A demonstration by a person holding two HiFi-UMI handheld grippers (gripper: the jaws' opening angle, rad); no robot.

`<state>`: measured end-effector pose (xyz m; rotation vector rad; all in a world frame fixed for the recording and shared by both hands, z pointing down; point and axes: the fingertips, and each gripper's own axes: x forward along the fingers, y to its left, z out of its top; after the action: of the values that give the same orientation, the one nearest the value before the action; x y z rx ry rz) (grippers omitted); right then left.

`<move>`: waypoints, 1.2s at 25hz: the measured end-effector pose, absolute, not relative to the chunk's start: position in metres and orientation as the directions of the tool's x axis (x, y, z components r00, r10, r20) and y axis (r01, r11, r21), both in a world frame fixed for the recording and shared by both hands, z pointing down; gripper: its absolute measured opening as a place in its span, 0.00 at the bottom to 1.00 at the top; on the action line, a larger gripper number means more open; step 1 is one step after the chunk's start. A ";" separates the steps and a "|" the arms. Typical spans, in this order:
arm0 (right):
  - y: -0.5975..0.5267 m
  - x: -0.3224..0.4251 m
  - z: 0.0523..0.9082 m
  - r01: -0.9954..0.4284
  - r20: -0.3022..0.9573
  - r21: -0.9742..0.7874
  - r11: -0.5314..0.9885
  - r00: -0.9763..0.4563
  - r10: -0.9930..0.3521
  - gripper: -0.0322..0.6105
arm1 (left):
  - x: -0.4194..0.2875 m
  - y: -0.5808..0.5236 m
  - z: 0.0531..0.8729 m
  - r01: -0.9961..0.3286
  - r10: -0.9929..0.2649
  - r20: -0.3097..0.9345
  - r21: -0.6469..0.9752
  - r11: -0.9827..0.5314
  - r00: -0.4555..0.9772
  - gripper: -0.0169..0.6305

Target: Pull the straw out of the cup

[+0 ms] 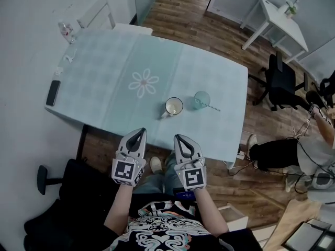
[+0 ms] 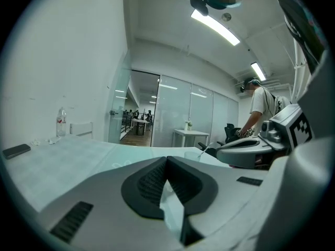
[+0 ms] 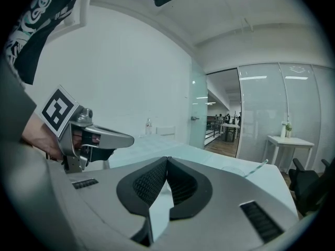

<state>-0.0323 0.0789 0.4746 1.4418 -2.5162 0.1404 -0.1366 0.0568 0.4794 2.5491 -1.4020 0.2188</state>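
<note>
A clear teal cup stands near the table's right front, with a thin straw leaning out to the right. A white mug sits just left of it. Both grippers hover over the table's front edge, short of the two cups. My left gripper is shut and holds nothing. So is my right gripper. Past the closed tips in the left gripper view, the cup and straw show small. The right gripper view shows the cup and straw ahead to the right.
A pale teal cloth with a flower print covers the table. A phone and a bottle lie at its far left. A black office chair and a seated person are to the right.
</note>
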 end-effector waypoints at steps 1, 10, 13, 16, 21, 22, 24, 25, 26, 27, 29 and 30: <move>0.077 -0.031 0.479 -0.859 0.259 0.039 0.510 -0.485 -0.835 0.07 | -0.134 0.056 0.482 -0.842 -0.807 0.242 0.125 -0.525 0.539 0.03; 0.055 -0.024 0.502 -0.846 0.287 0.029 0.532 -0.503 -0.815 0.07 | -0.127 0.040 0.495 -0.847 -0.796 0.295 0.131 -0.515 0.529 0.03; 0.047 -0.022 0.508 -0.841 0.288 0.011 0.541 -0.516 -0.807 0.07 | -0.124 0.027 0.500 -0.856 -0.801 0.306 0.135 -0.499 0.515 0.03; 0.040 -0.019 0.514 -0.837 0.300 0.004 0.547 -0.520 -0.799 0.07 | -0.120 0.017 0.503 -0.859 -0.801 0.312 0.140 -0.493 0.511 0.03; 0.033 -0.021 0.519 -0.808 0.322 0.043 0.588 -0.546 -0.773 0.10 | -0.113 0.007 0.511 -0.865 -0.801 0.327 0.152 -0.479 0.501 0.03; 0.031 -0.020 0.520 -0.803 0.325 0.047 0.594 -0.550 -0.769 0.10 | -0.111 0.005 0.512 -0.865 -0.801 0.328 0.154 -0.477 0.500 0.03; 0.027 -0.020 0.523 -0.791 0.326 0.060 0.609 -0.561 -0.761 0.10 | -0.105 0.001 0.514 -0.866 -0.802 0.329 0.157 -0.475 0.499 0.03; 0.025 -0.020 0.524 -0.783 0.324 0.075 0.617 -0.566 -0.758 0.10 | -0.103 -0.001 0.514 -0.866 -0.802 0.329 0.157 -0.474 0.498 0.03; 0.023 -0.019 0.525 -0.774 0.325 0.095 0.626 -0.571 -0.754 0.10 | -0.101 -0.002 0.515 -0.867 -0.802 0.331 0.159 -0.473 0.498 0.03; 0.021 -0.019 0.527 -0.764 0.329 0.114 0.635 -0.574 -0.750 0.10 | -0.099 -0.003 0.516 -0.867 -0.801 0.334 0.160 -0.471 0.497 0.03; 0.018 -0.021 0.530 -0.747 0.340 0.134 0.651 -0.583 -0.738 0.12 | -0.097 -0.005 0.518 -0.868 -0.799 0.342 0.162 -0.469 0.495 0.03; 0.017 -0.023 0.531 -0.739 0.343 0.136 0.660 -0.590 -0.731 0.13 | -0.097 -0.006 0.519 -0.870 -0.799 0.346 0.161 -0.466 0.492 0.03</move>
<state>-0.0231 0.0168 0.5308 1.1598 -2.5091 0.0287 -0.0969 -0.0056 0.5193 2.4263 -1.4046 0.3180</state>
